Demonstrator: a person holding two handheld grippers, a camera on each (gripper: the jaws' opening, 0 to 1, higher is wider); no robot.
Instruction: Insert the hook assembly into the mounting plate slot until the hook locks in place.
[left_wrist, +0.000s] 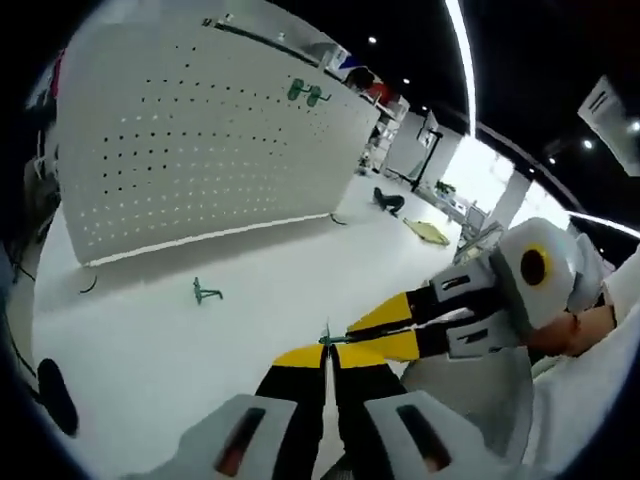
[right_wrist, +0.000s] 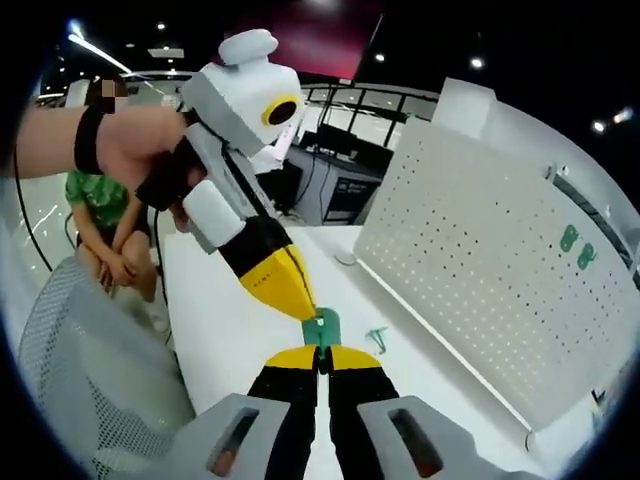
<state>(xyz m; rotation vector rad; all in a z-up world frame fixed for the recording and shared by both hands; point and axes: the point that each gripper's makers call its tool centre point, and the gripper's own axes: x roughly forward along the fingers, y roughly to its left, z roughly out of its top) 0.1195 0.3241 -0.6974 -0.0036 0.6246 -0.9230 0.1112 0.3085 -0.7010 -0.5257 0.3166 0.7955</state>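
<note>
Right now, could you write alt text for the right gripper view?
Two yellow-tipped claws, right and left, meet tip to tip on a small green hook above a white table. A white pegboard with two green hooks stands beyond.

An open-plan lab or office. A white table (left_wrist: 150, 340) carries a perforated pegboard (left_wrist: 190, 150). Behind stand monitor desks (right_wrist: 345, 180), under a black ceiling with strip lights (left_wrist: 462, 60).

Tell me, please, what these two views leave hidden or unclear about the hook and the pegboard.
- Held green hook: both views; both grippers' yellow jaw tips cover most of it, so its shape and locking end are unreadable.
- Pegboard: the target slot cannot be told among the holes, too small.
- Two green hooks on the board: small, seating unclear.
- Loose hook on the table: too small for detail.
</note>
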